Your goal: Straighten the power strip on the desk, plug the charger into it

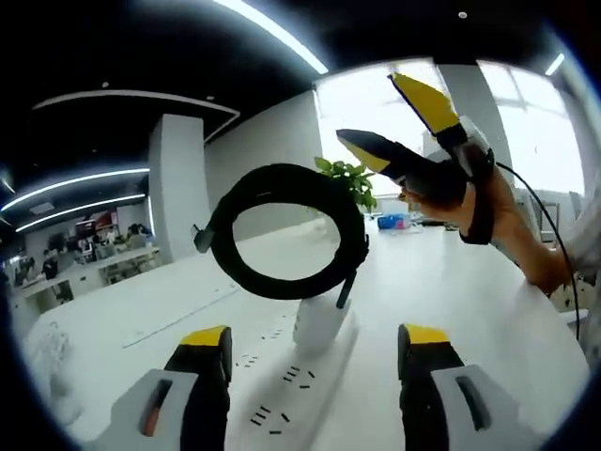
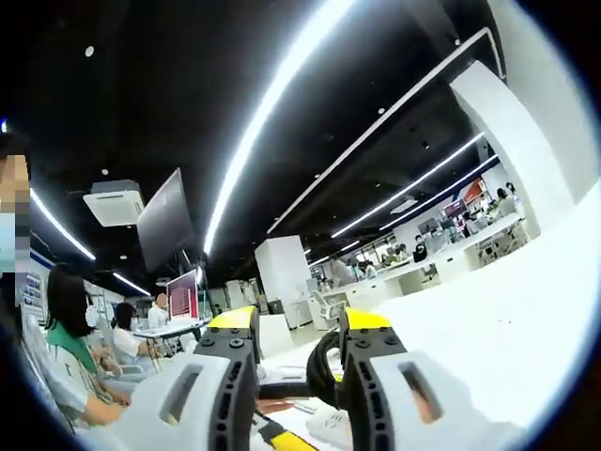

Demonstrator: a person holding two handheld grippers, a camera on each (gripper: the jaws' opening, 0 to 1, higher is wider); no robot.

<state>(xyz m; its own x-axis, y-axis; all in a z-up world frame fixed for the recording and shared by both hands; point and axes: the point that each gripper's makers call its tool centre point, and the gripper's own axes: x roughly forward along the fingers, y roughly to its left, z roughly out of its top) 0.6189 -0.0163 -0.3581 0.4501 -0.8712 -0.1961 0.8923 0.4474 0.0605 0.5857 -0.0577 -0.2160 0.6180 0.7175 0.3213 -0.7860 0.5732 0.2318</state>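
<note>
A white power strip lies on the white desk, running away between the wide-apart jaws of my left gripper, which is open. A white charger stands upright on the strip. Its black cable is bound in a coil above it. My right gripper, held by a hand, hovers above and to the right of the coil, open and holding nothing. In the right gripper view my right gripper points out over the room, and part of the black coil shows low between its jaws.
A potted green plant stands on the desk behind the coil. A grey pillar rises at the far left. People sit at desks in the background office, with a monitor among them.
</note>
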